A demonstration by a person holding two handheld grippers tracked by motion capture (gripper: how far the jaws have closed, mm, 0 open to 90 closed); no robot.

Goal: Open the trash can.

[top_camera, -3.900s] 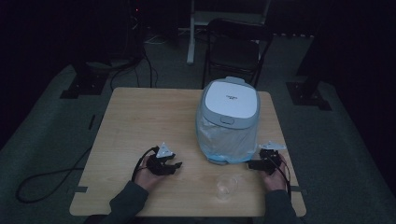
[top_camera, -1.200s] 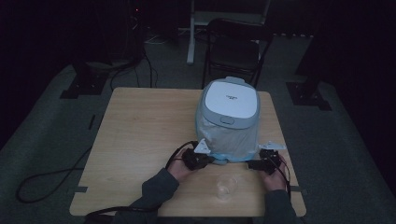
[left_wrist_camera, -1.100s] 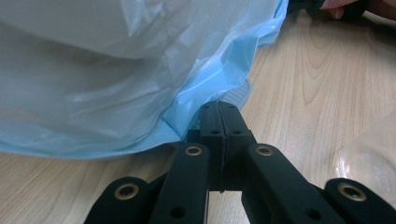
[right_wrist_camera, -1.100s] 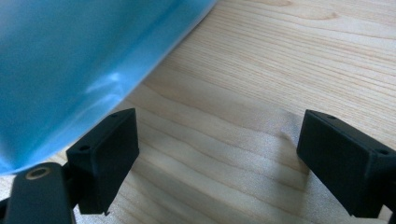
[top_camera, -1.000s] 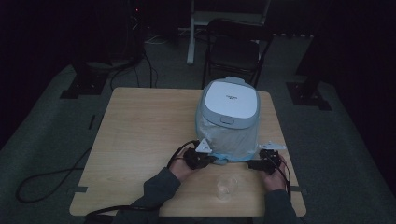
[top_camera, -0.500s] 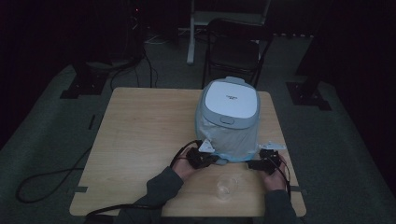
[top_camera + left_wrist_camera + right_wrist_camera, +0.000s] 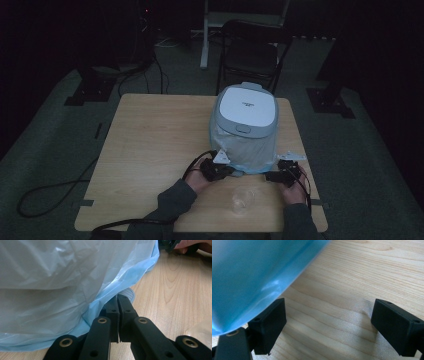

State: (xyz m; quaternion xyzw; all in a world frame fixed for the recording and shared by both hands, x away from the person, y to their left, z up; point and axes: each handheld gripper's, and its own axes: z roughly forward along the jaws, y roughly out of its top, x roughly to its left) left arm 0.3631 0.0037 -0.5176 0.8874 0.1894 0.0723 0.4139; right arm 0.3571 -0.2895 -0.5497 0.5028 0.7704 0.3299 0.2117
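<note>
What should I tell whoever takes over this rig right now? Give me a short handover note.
Left gripper: jaws shut at the lower edge of the blue plastic bag; whether film is pinched between them can't be told.
Right gripper: jaws open over bare table, beside the bag, holding nothing.
The bag wraps the white appliance up to its lid, on the table's right half. A clear plastic piece lies in front of it.
Done: left gripper placed at the hem.
Left: right gripper has yet to grip the bag.

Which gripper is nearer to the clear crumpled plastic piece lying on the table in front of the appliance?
Hard to call; perhaps the left. The left gripper is up-left of the clear plastic piece; the right gripper is up-right. Neither touches it.
</note>
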